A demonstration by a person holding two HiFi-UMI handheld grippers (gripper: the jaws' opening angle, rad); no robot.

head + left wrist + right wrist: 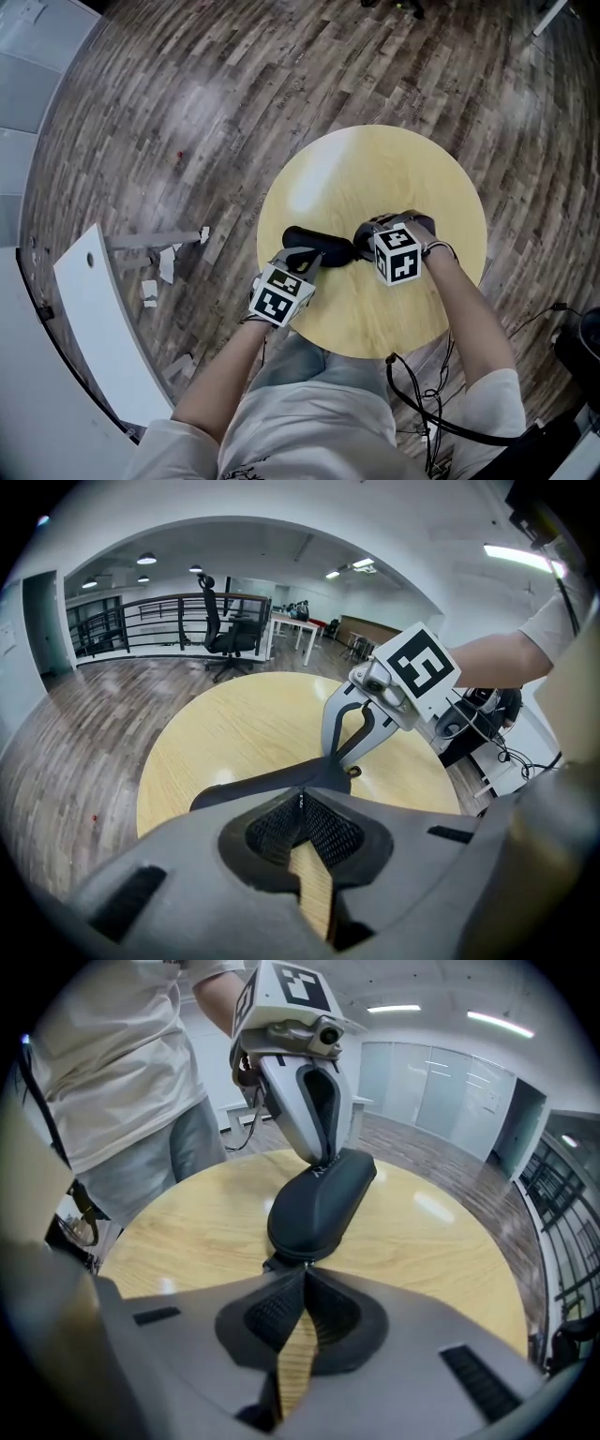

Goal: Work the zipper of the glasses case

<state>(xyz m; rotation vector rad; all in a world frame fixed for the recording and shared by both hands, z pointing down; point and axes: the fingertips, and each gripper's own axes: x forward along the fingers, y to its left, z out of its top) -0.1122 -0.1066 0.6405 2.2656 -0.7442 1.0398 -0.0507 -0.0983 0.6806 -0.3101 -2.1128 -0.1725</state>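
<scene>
"Black and hard-shelled, that glasses case (317,246). It lies flat on the round pale-wood surface (375,169), towards the person's side, with a tool at each end. Why both?"

"One to anchor and one to pull, I'd guess. The left tongs (300,797) are pressed together on the rim of the end nearest them, which should stop the case sliding. The right tongs (303,1271) are closed at the opposite end, right where a little zipper pull (271,1262) sticks out. Whether they have the pull itself or only the seam beside it, I can't tell."

"Is the case open or zipped?"

"It looks zipped to me, as no gap shows along the seam. I'd say the run of the zipper is yet to come."

"Anything in the way?"

"Not on the surface, since the case is the only thing there. But the two tools face each other along it. If the slider travels right round, the left tongs sit in its path and may have to shift their hold. As for the room, there's grey plank floor (187,112) and a white board (103,319) lying off to the person's left, with paper scraps (161,270) beside it. Black cables (403,392) hang by the person's right side. An office chair (220,621) stands well back by a railing (131,621). None of that is near the work."
</scene>
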